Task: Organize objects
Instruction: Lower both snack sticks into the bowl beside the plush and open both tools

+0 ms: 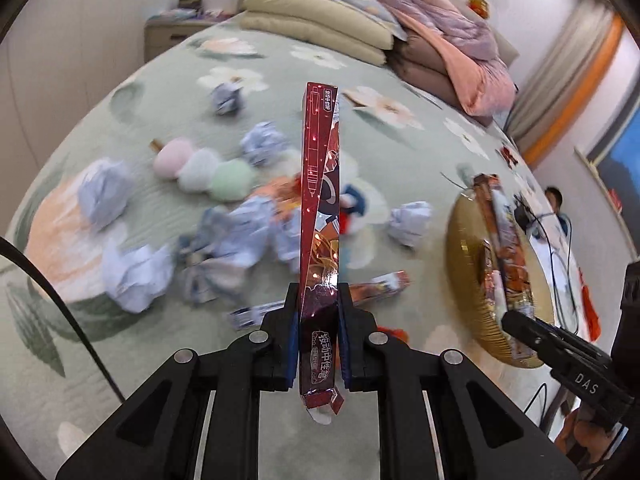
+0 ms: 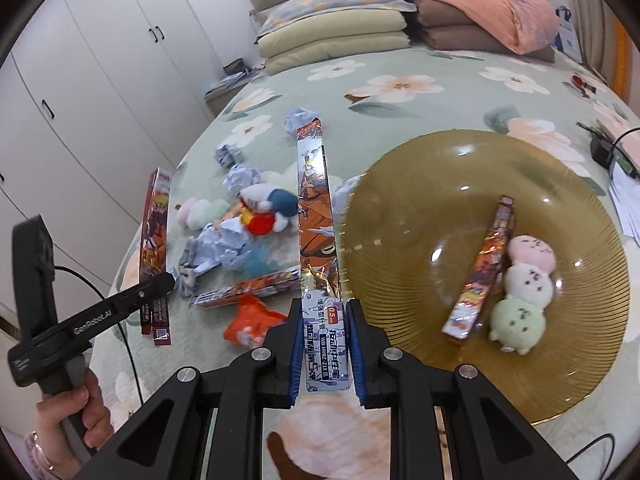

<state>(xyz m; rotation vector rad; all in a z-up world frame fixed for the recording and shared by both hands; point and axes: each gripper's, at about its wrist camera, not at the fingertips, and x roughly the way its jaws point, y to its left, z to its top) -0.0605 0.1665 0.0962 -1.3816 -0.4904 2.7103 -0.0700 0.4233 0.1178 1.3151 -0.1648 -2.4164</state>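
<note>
My left gripper (image 1: 318,312) is shut on a long dark red pen box (image 1: 320,184) and holds it above the bed; it also shows in the right wrist view (image 2: 154,240). My right gripper (image 2: 323,328) is shut on a silver and orange pen box (image 2: 316,216) just left of the amber glass plate (image 2: 420,184). The plate holds another pen box (image 2: 484,272) and a pink, white and green plush skewer (image 2: 524,284). Two more pen boxes (image 2: 248,288) lie on the bedspread.
Several crumpled paper balls (image 1: 132,276), a second plush skewer (image 1: 200,170), a plush doll (image 2: 268,208) and an orange wrapper (image 2: 250,320) lie on the green floral bedspread. Pillows (image 2: 332,28) and folded quilts (image 2: 480,12) sit at the head. Cables and papers (image 2: 624,184) lie at right.
</note>
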